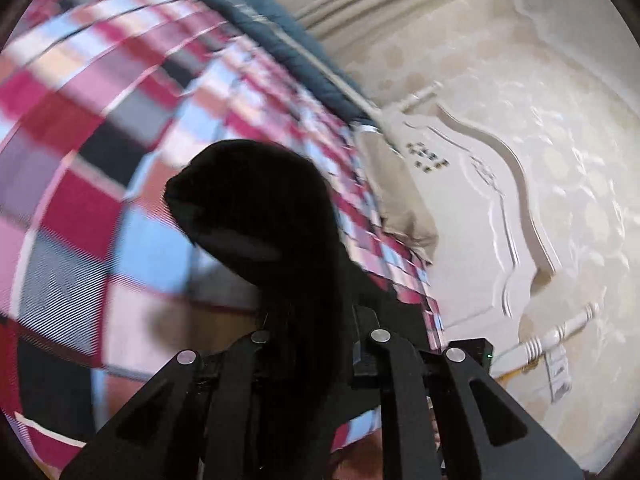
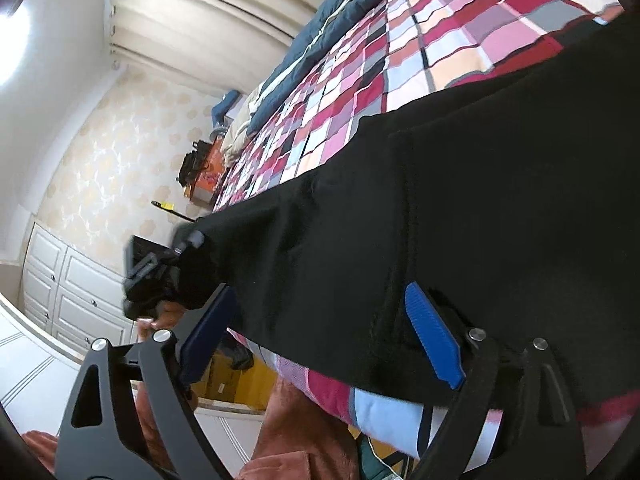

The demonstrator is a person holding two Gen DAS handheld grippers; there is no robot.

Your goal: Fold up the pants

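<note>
The black pants point(image 2: 460, 216) lie stretched across the checked bedspread point(image 2: 360, 64) near the bed's front edge. My left gripper point(image 1: 308, 312) is shut on a bunched end of the pants point(image 1: 264, 208), which hides its fingertips. That gripper also shows in the right wrist view point(image 2: 160, 276), holding the pants' left end off the bed edge. My right gripper point(image 2: 320, 328) is open, its blue pads point(image 2: 434, 340) wide apart on either side of the pants' near edge. The fabric lies between them.
A dark blue quilt point(image 2: 320, 28) lies along the far side of the bed, with a beige pillow point(image 1: 400, 200) at the head. The white headboard point(image 1: 480, 200), patterned wall and white cabinets point(image 2: 60, 280) surround the bed. A cluttered bedside table point(image 2: 204, 176) stands by it.
</note>
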